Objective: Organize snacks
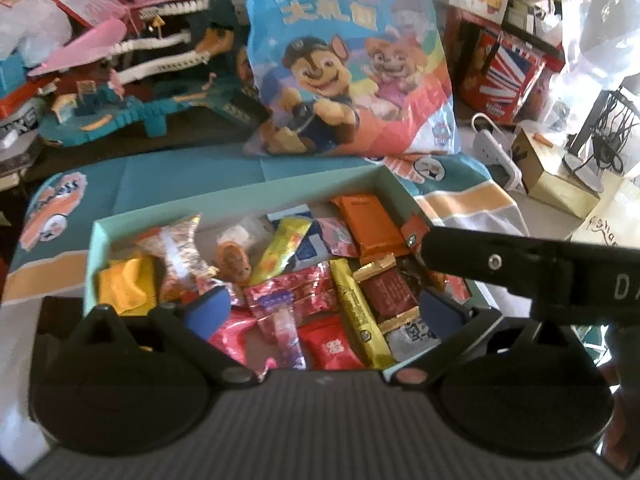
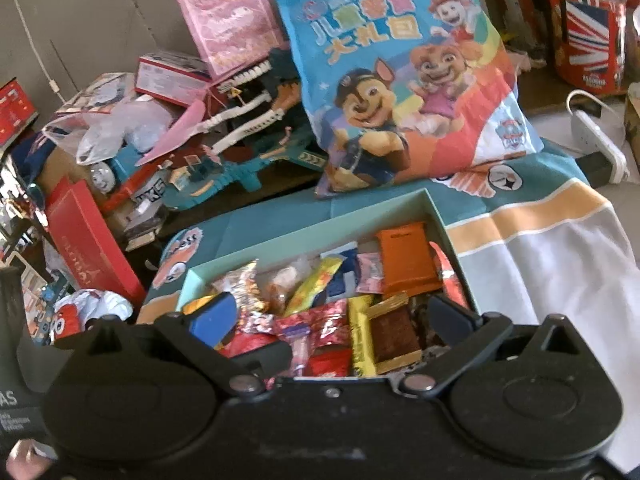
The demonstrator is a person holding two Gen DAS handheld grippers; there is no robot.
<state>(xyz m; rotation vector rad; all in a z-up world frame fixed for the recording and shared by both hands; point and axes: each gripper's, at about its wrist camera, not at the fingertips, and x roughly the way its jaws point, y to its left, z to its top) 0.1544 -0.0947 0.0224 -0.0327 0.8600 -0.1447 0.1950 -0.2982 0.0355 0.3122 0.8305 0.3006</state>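
Hovering wide open and empty, left tongs (image 1: 322,306), right tongs (image 2: 340,314), snack box (image 1: 236,200) below both.

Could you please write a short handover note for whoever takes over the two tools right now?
Left tool: open, holding nothing, above the near end of the box.
Right tool: open, empty too.
Pale green box sits on the teal cloth, holding mixed wrapped snacks, among them an orange packet and a yellow bar.
Big cartoon snack bag stands behind the box.
Done: many snacks are in the box.
Left: they lie jumbled and probably need sorting.
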